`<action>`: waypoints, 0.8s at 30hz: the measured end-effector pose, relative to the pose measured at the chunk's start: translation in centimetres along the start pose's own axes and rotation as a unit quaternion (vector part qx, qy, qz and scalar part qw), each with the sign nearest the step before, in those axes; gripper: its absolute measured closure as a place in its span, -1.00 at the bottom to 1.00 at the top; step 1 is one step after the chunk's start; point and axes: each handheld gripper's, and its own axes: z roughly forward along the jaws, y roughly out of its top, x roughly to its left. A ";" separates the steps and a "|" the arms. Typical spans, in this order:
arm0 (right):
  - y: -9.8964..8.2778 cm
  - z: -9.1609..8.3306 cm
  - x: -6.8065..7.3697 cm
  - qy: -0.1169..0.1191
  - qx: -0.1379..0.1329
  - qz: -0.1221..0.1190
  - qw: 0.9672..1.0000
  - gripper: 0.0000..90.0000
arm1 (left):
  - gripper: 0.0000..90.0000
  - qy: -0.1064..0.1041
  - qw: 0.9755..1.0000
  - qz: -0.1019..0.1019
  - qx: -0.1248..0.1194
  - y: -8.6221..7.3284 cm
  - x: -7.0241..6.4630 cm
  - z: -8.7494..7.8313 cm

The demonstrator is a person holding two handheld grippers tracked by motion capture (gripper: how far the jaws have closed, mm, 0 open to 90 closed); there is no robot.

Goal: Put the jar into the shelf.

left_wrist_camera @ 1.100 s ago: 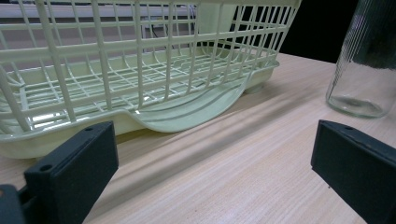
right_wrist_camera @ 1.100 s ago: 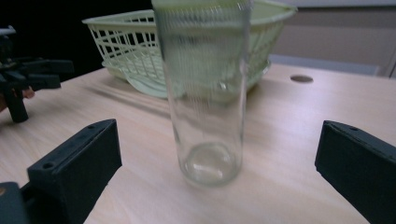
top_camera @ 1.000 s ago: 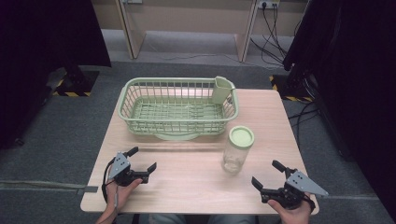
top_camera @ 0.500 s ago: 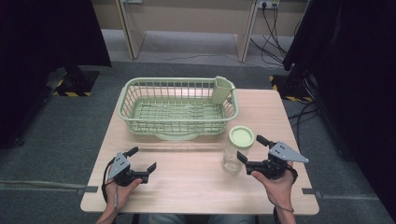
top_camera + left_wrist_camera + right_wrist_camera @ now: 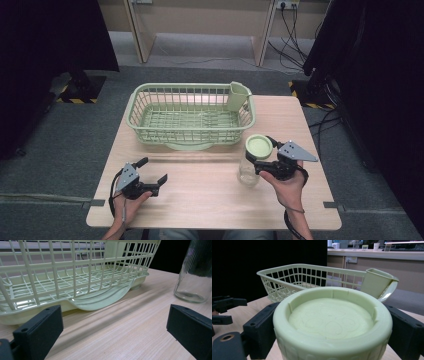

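On the table's near left, my left gripper (image 5: 152, 176) rests with jaws spread, holding nothing. Behind stands the pale green slatted plastic basket (image 5: 190, 116). At right, my right gripper (image 5: 262, 154) straddles the clear ribbed glass jar's (image 5: 248, 173) green lid (image 5: 259, 145), jaws beside it.

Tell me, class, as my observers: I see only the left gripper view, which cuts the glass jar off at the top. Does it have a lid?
Observer: Yes. The jar has a pale green lid.
Operator: Where is the right claw?
Observer: The right claw is at the lid, one jaw on each side.
Operator: Is it gripping?
Observer: The jaws look close against the lid, but I cannot tell whether they press.
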 end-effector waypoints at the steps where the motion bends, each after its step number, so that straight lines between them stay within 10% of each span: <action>1: 0.0 0.0 0.1 -0.001 0.000 -0.001 1.000 -0.75 | -0.99 0.000 1.000 0.000 0.000 0.0 0.0 0.0; 10: 1.0 0.4 0.9 0.016 -0.012 0.006 1.000 -0.74 | -0.99 0.000 1.000 -0.002 0.001 0.0 0.0 0.0; 24: 7.8 2.0 3.6 0.049 -0.066 -0.029 0.996 -0.74 | -0.99 0.000 1.000 -0.002 0.001 0.0 0.0 0.0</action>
